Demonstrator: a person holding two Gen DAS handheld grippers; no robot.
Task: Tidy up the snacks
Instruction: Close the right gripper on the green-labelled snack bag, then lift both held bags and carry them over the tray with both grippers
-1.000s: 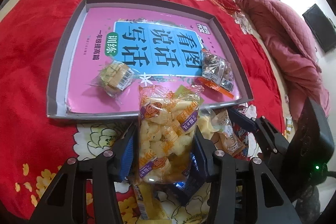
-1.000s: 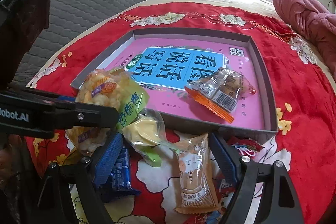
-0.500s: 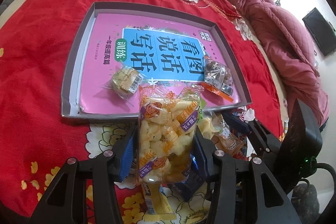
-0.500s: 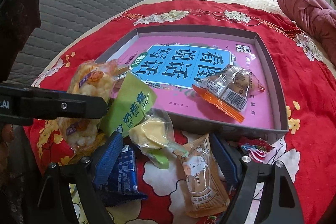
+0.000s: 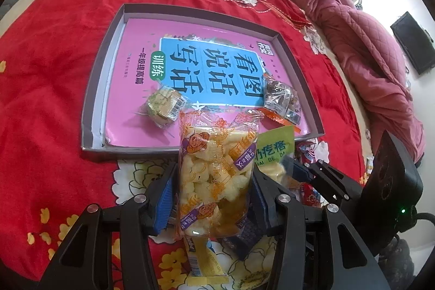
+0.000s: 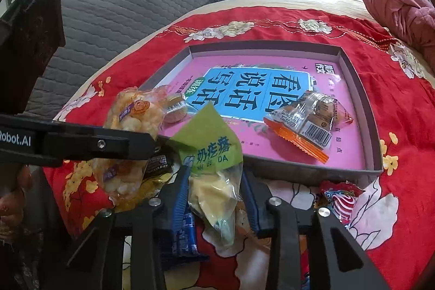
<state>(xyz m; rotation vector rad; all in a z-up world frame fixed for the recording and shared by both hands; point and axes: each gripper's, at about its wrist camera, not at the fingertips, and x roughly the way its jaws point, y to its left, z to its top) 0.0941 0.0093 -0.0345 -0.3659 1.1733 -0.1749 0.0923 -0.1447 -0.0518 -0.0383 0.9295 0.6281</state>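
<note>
Two packets in hand above the bed's near edge: left gripper (image 5: 212, 195) clamped on puffed-snack bag (image 5: 214, 175); right gripper (image 6: 214, 197), jaws closing around green-topped packet (image 6: 214, 170). Risk: soft film slipping free before reaching tray (image 6: 375, 127).

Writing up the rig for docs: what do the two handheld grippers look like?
Both the left gripper and the right gripper are black angular linkage frames with silver pivot screws and blue ribbed finger pads. The left one's side carries white "Robot.AI" lettering. The right's boxy black body shows a green LED and a black cable.
</note>
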